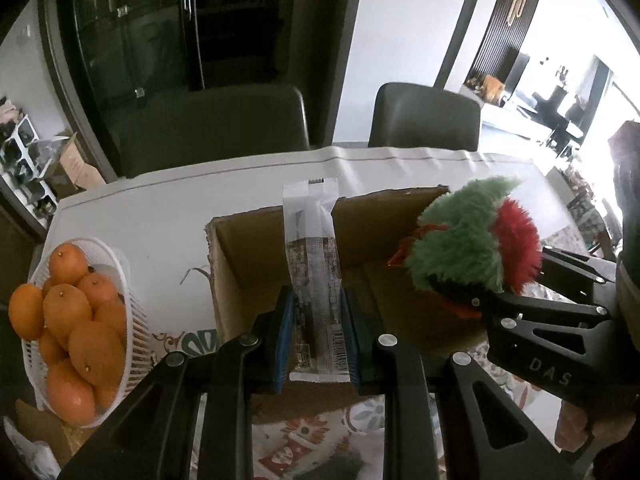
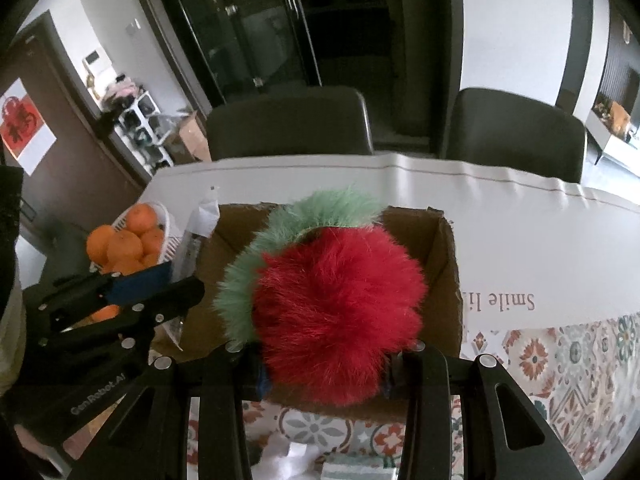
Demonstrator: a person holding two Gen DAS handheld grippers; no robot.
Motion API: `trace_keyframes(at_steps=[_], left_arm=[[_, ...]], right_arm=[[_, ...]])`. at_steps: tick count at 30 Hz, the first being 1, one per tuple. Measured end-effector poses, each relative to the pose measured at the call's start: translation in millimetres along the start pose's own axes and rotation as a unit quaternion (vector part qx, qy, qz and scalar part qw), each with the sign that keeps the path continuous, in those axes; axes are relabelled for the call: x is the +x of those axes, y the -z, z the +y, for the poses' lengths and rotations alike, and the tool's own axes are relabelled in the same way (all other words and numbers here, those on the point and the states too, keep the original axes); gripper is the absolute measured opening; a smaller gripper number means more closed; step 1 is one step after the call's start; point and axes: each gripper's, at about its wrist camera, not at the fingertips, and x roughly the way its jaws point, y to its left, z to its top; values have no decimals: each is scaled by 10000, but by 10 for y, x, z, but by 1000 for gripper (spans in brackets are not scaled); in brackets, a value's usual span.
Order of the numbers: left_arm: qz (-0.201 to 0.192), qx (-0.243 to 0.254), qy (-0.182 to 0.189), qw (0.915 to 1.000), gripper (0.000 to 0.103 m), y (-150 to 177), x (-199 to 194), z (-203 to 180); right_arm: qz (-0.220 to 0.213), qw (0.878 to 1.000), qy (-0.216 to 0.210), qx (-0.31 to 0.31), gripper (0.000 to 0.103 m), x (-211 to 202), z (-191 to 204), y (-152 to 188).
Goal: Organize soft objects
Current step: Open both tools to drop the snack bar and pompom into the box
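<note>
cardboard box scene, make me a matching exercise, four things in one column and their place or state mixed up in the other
Things:
1. plush toy
2. snack packet
3. oranges
4. cardboard box

Place or state:
A. open-topped, on the table
B. piled in a white basket
C. clamped in the left claw
D. clamped in the right claw

Pairs: 1-D, 2-C, 3-B, 4-A

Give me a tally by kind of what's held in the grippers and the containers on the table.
Plush toys, red and green: 1
Wrapped packets: 1
Cardboard boxes: 1
White baskets of oranges: 1
Total: 4
</note>
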Motion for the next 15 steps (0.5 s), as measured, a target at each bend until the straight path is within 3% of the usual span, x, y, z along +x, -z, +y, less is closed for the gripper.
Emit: trace_keyframes(at_steps=[7, 10, 11, 15], left_arm=[[294, -45, -70, 9995, 27, -62, 218, 37], [333, -53, -163, 9993, 42, -69, 250, 50], [309, -40, -180, 9994, 51, -78, 248, 44], [191, -50, -369, 9991, 53, -84, 183, 58]], right_arm=[[487, 9988, -62, 87, 42, 321, -136, -77], [634, 9978, -73, 154, 51, 389, -156, -79], [645, 9977, -83, 182, 59, 396, -160, -86], [552, 9983, 2, 188, 66, 353, -164, -101]])
